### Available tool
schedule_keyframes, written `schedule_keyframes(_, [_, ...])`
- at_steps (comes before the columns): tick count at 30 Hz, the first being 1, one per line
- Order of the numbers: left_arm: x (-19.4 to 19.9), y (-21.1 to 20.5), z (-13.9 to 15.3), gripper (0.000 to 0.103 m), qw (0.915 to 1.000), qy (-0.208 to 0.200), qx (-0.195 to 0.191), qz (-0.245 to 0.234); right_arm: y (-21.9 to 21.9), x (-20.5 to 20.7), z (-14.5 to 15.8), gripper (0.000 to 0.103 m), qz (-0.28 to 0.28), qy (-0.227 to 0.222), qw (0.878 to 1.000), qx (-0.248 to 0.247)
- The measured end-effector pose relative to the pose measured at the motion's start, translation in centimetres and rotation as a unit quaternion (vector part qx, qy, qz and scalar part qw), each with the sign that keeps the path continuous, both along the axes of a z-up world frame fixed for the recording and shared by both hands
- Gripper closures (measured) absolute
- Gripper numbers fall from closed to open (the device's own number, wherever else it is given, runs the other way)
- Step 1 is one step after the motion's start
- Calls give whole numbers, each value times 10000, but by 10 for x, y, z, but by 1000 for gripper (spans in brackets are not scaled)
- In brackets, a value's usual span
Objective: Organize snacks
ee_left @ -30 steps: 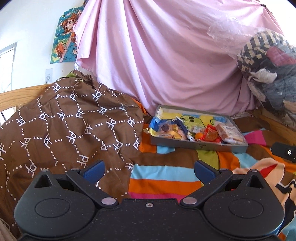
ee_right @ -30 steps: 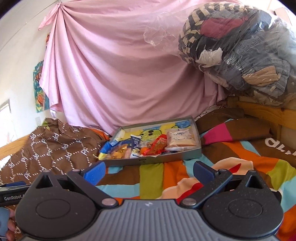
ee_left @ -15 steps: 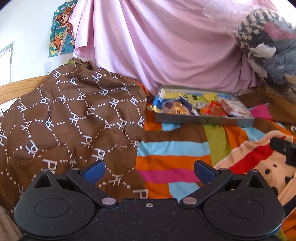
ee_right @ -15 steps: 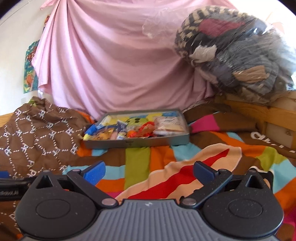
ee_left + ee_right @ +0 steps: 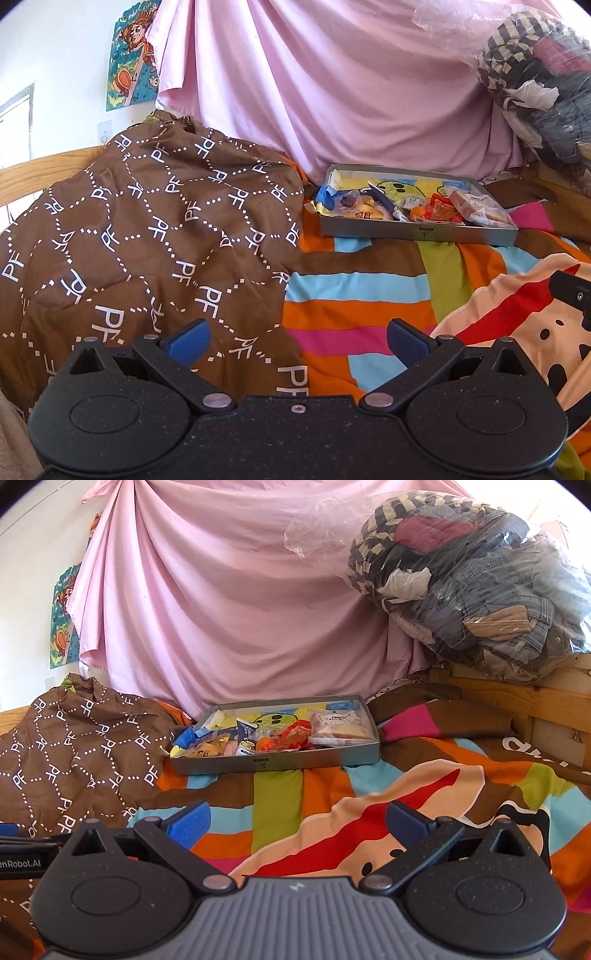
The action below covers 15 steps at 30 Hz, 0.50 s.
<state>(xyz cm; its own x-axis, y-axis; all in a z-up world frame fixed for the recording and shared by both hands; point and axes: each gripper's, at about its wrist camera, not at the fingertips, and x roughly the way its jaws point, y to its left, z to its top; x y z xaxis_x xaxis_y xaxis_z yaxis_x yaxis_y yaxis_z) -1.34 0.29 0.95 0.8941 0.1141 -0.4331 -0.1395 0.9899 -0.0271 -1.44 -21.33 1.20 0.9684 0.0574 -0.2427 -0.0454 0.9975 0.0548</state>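
The left gripper [image 5: 298, 338] is level, its blue-padded jaws spread wide with nothing between them. The right gripper [image 5: 298, 818] sits beside it in the same pose, jaws equally wide and empty.

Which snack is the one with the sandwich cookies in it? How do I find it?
Look at the striped blanket in front of the pink sheet, where a grey tray sits. Go to the tray's right end. The clear packet there shows pale, tan-edged pieces through the plastic, while the wrappers beside it are orange, red and blue.
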Motion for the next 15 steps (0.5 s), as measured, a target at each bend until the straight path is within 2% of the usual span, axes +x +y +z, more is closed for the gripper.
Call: schedule_keyframes(15, [-2,-2,0,1,10000,-12,42,-11,0,-2,-3,0,167,62,9998,14])
